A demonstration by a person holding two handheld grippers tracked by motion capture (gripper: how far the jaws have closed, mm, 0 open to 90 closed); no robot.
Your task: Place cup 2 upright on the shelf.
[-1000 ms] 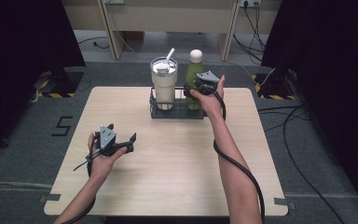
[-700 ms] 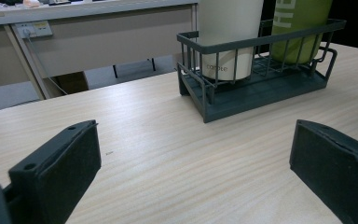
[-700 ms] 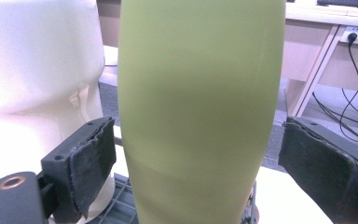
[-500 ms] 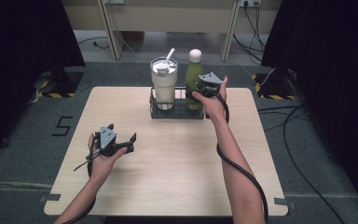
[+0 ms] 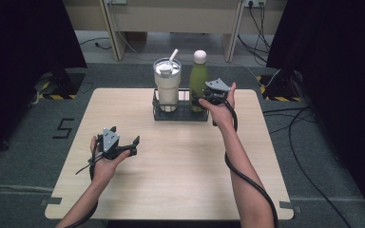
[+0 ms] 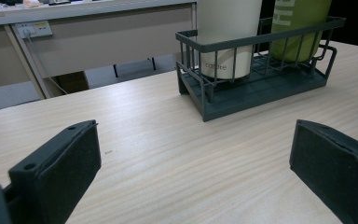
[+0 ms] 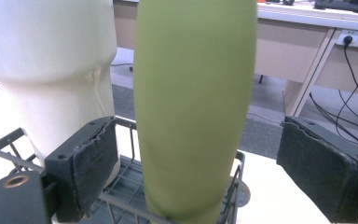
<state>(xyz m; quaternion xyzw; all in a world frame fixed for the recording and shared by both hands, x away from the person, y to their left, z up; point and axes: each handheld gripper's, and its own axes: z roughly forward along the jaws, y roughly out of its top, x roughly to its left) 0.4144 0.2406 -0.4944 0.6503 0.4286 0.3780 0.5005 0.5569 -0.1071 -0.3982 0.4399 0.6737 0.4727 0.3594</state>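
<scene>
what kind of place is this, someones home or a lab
Most likely a lab or recording room in an office, not a home: black curtains flank the wooden table, cables trail across grey carpet, and hazard tape marks the floor by office desks.

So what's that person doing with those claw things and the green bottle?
The person is reaching the right claw around the green bottle, which stands in a dark wire rack beside a white tumbler with a straw. The bottle sits between the pads, which have just been closing, but they don't press on it yet. The left claw waits open above the wooden table, holding nothing.
</scene>
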